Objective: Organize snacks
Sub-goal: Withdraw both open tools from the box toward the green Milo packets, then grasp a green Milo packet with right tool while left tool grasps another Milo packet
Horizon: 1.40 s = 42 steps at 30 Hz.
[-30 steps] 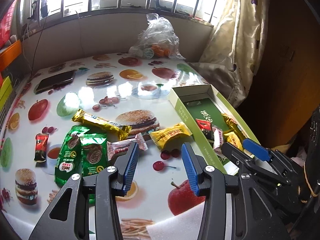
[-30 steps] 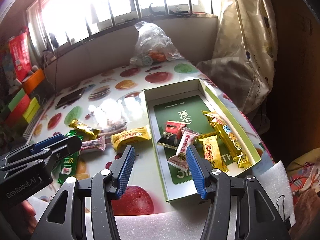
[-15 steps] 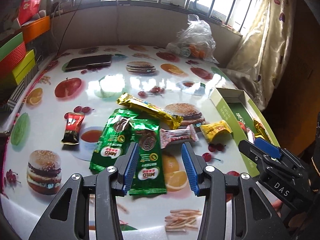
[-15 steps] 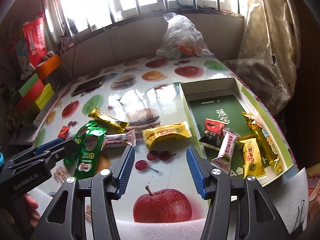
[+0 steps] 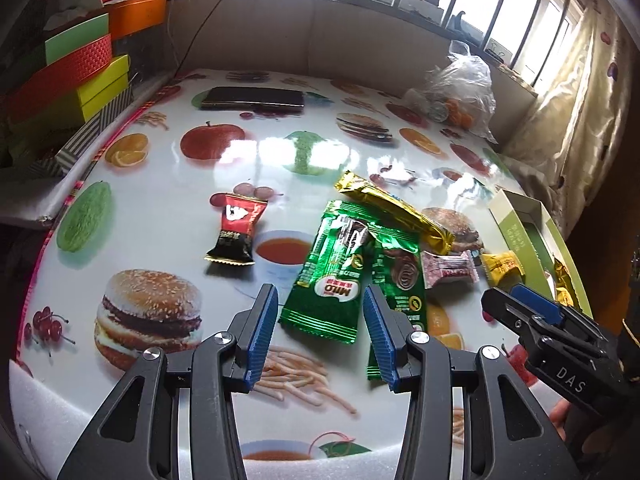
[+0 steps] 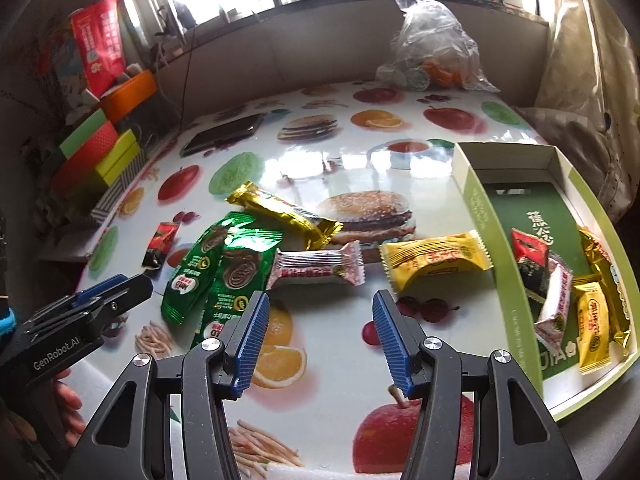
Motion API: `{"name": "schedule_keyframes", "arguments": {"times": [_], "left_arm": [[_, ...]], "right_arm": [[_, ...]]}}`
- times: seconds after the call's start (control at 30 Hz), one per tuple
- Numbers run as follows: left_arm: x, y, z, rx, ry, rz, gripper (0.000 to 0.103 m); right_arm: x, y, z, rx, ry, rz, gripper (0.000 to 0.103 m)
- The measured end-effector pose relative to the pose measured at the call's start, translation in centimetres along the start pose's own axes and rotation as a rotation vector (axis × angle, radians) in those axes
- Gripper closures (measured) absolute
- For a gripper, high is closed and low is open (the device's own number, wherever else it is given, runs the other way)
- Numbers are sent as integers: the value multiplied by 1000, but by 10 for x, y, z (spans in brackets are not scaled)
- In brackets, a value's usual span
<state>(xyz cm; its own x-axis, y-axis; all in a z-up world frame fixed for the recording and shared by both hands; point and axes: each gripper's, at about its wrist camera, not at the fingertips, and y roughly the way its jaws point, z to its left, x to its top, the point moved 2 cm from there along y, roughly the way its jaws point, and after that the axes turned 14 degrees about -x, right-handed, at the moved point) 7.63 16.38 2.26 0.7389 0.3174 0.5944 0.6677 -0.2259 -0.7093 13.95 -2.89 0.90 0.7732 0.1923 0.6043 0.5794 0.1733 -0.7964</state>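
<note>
Snacks lie on a fruit-print table: two green Milo packets (image 5: pixel 334 276) (image 6: pixel 236 276), a gold bar (image 5: pixel 394 210) (image 6: pixel 284 216), a pink candy (image 5: pixel 448 270) (image 6: pixel 316 268), a yellow candy (image 6: pixel 434 258) (image 5: pixel 502 266) and a red-black sachet (image 5: pixel 236 226) (image 6: pixel 160 240). A green box (image 6: pixel 476 208) (image 5: pixel 516 236) at the right holds several snacks. My left gripper (image 5: pixel 320 334) is open and empty, just before the Milo packets. My right gripper (image 6: pixel 318 340) is open and empty, near the pink candy.
A black phone (image 5: pixel 252 98) (image 6: pixel 222 134) lies at the table's far side. A clear bag of fruit (image 6: pixel 432 52) (image 5: pixel 460 92) stands at the back. Coloured boxes (image 5: pixel 80 76) (image 6: pixel 100 152) stack at the left. A curtain (image 5: pixel 580 100) hangs at the right.
Both grippers have swung left, away from the green box and toward the loose snacks. The left one now faces the Milo packets. Both stay open.
</note>
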Motion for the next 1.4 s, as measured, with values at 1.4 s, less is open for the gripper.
{"name": "schedule_keyframes", "arguments": {"times": [1.4], "left_arm": [[0, 4, 44, 35, -69, 15, 57]], "right_arm": [[-1, 51, 78, -100, -216, 34, 61]]}}
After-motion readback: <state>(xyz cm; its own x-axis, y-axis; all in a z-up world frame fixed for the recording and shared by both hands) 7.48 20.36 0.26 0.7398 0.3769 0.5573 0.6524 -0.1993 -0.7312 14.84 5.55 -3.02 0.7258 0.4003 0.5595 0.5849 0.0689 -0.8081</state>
